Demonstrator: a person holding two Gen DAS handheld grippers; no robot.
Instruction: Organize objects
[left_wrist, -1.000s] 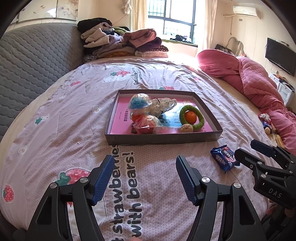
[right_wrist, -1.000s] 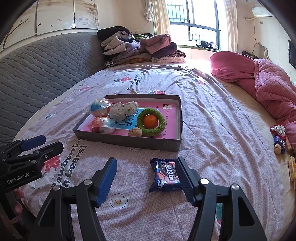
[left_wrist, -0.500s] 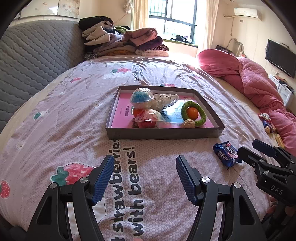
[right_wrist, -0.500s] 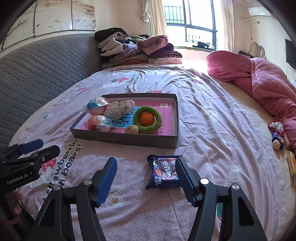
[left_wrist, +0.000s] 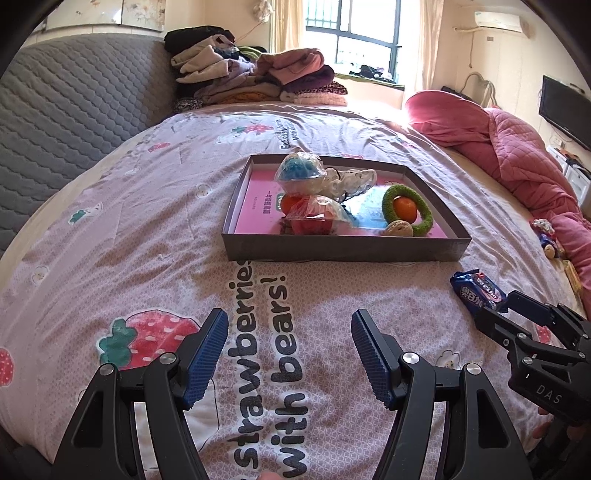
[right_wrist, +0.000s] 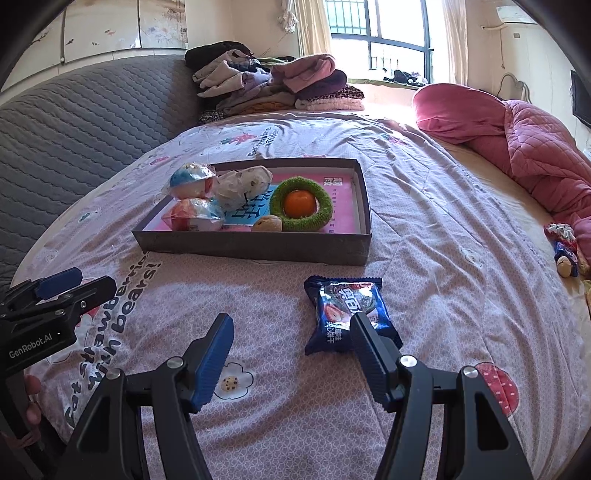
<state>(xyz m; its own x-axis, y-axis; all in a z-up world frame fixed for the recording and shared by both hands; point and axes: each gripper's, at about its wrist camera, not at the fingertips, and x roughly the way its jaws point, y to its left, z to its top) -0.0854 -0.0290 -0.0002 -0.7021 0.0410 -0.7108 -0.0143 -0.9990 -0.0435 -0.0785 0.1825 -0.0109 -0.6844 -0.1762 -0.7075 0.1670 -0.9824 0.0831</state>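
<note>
One shallow box sits on one bed, holding two plastic-wrapped balls, one at 10 o'clock in the box and the other at 8 o'clock; one crumpled white wrapped item at 12 o'clock; one green ring at 3 o'clock encircling one orange ball; and one small tan ball at 6 o'clock. One blue snack packet lies outside the box. Two tools, one left tool and one right tool, appear, each with two fingers.
</note>
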